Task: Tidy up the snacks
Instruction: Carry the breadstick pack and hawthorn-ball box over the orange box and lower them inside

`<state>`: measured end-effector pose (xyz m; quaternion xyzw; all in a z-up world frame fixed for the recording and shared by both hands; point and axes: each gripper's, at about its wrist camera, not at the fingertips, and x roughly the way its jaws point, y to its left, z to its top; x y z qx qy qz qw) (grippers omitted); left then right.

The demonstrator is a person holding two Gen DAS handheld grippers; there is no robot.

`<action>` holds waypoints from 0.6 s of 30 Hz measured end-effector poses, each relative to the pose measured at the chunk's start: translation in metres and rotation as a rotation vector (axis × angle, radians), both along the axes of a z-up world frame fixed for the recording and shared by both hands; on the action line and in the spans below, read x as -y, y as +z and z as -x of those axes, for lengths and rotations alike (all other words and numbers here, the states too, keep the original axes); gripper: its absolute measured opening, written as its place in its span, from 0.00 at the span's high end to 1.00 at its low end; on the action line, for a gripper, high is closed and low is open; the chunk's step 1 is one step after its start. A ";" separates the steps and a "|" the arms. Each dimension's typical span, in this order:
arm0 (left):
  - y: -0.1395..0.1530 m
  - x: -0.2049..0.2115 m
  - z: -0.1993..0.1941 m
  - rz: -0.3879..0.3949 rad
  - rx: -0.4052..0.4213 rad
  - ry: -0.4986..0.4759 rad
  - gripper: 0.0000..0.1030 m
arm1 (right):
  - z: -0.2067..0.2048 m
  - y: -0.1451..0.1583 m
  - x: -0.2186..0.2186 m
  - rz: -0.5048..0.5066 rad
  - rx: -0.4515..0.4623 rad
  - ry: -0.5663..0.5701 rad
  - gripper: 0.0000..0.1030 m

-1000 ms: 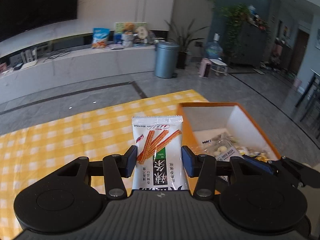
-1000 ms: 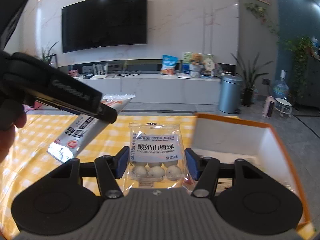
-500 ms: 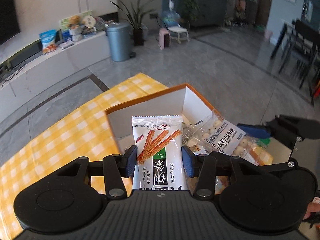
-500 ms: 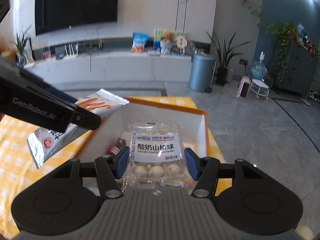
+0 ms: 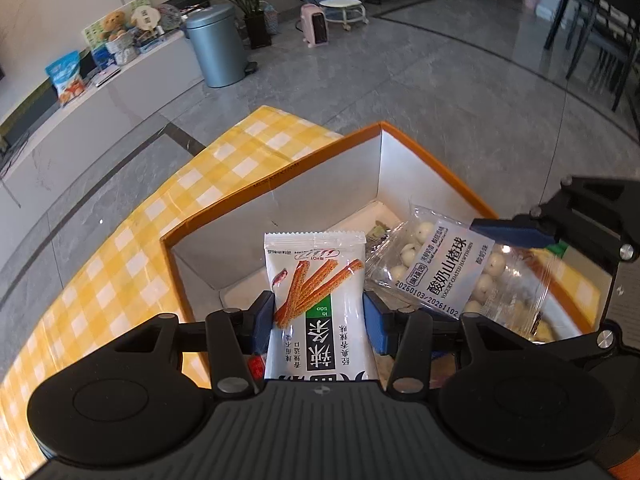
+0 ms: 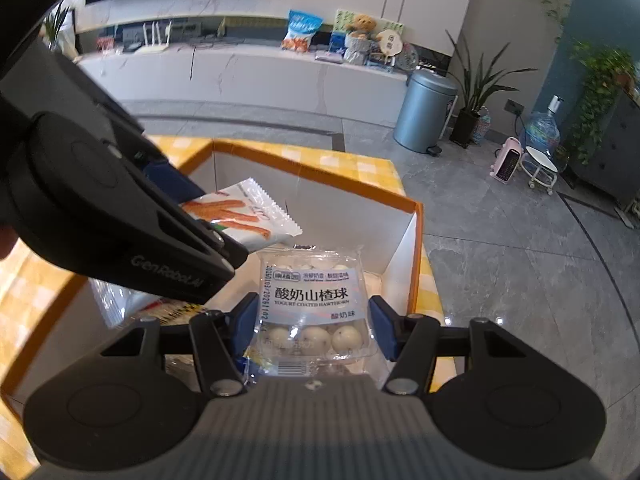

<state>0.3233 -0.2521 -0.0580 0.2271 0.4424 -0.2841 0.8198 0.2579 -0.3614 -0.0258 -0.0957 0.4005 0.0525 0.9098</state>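
My left gripper is shut on a white spicy-stick snack packet and holds it above the inside of the orange-rimmed white box. My right gripper is shut on a clear pack of yogurt-coated hawthorn balls, also above the box. In the left wrist view the hawthorn pack hangs just right of the stick packet. In the right wrist view the stick packet sticks out from the left gripper's body at left. Other snacks lie in the box bottom, mostly hidden.
The box stands at the corner of a table with a yellow checked cloth. Beyond the table edge is grey tiled floor with a grey bin, a white counter and plants.
Both grippers have moved over the box, from above the cloth, and tilted downward into it, each still holding its packet. They are now close together.
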 end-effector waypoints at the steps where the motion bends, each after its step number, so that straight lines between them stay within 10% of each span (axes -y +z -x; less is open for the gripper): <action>1: -0.002 0.004 -0.001 -0.012 0.004 -0.007 0.48 | -0.002 -0.002 0.001 0.006 -0.003 0.013 0.44; 18: -0.053 0.025 -0.031 -0.118 -0.094 -0.072 0.47 | -0.035 -0.028 0.009 0.026 -0.113 0.095 0.43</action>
